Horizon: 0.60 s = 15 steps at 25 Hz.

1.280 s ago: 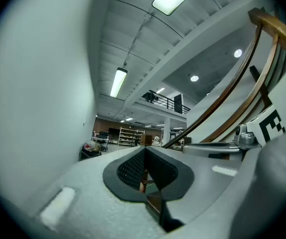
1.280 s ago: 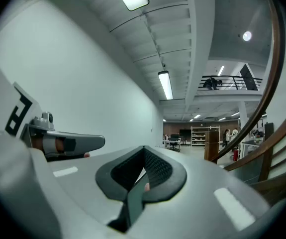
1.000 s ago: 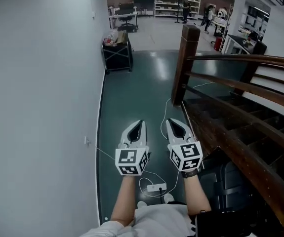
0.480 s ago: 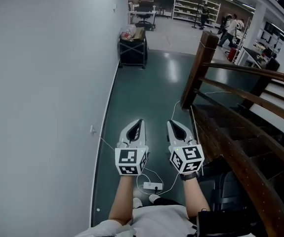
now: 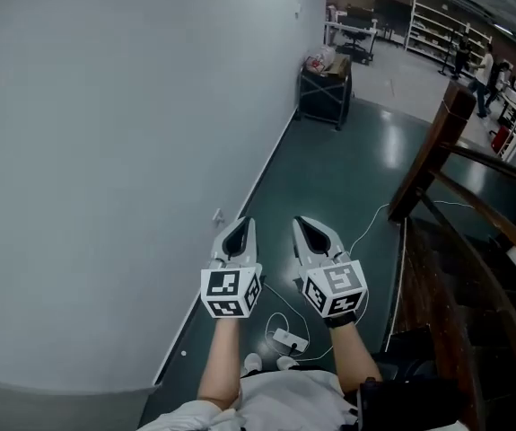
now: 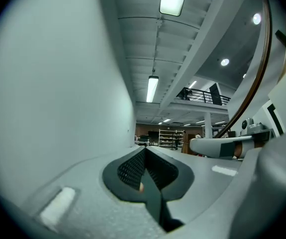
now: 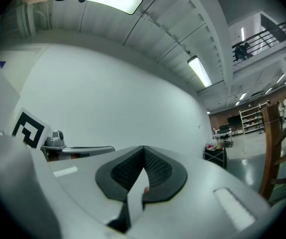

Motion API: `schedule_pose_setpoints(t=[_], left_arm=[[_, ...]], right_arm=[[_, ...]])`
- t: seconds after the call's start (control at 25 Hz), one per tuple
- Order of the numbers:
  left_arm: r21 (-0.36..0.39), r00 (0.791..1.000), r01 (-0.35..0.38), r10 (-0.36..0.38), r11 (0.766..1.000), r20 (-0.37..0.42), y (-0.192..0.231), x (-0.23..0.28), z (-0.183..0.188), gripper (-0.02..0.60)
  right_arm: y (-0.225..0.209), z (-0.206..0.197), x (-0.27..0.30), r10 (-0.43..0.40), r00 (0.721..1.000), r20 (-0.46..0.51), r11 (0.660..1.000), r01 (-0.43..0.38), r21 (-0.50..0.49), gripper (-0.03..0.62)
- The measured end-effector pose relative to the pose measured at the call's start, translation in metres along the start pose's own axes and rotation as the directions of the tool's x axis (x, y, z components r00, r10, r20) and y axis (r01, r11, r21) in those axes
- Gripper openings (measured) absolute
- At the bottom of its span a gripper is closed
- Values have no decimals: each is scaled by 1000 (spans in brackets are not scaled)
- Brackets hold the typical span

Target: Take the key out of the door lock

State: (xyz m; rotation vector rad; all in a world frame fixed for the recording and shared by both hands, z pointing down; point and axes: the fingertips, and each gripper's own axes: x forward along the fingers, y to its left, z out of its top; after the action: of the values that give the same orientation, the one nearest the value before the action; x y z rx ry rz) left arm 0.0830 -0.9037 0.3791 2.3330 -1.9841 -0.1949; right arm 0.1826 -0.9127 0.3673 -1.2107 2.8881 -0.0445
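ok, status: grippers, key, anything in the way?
Both shut, empty: left gripper, right gripper. No key or door lock in any view. Path: wall at left, stair railing at right, black cart ahead by the wall.

Grey wall (image 5: pixel 105 151) — green floor (image 5: pixel 347 160), perhaps glossy

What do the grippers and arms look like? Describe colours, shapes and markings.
The left gripper and right gripper are light grey tapering shells with a black teardrop-shaped recess lined by dotted pads. Each carries a white cube printed with black square markers. Forearms are bare; a dark band circles the right wrist; the shirt is pale.
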Motion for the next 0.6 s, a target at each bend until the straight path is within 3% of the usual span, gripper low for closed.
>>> schedule_pose_setpoints(t=[0.16,0.28,0.4,0.6], left_arm=[[17,995,-100,101,995,-28,6,-19,-12,2],[47,976,-208,211,977,-52,22,-46,-19,2],[62,937,-342,345,938,-51,43,-82,-23,2],[84,849,-521,526,849,-44,78,-146,-25,2]], right_arm=[[16,-13,10,130,991,-18,991,-130,34,3],[38,-27,20,229,973,-40,973,-227,52,3],[71,-43,28,346,937,-52,936,-341,88,3],[148,-64,33,540,838,-76,840,-531,111,3]])
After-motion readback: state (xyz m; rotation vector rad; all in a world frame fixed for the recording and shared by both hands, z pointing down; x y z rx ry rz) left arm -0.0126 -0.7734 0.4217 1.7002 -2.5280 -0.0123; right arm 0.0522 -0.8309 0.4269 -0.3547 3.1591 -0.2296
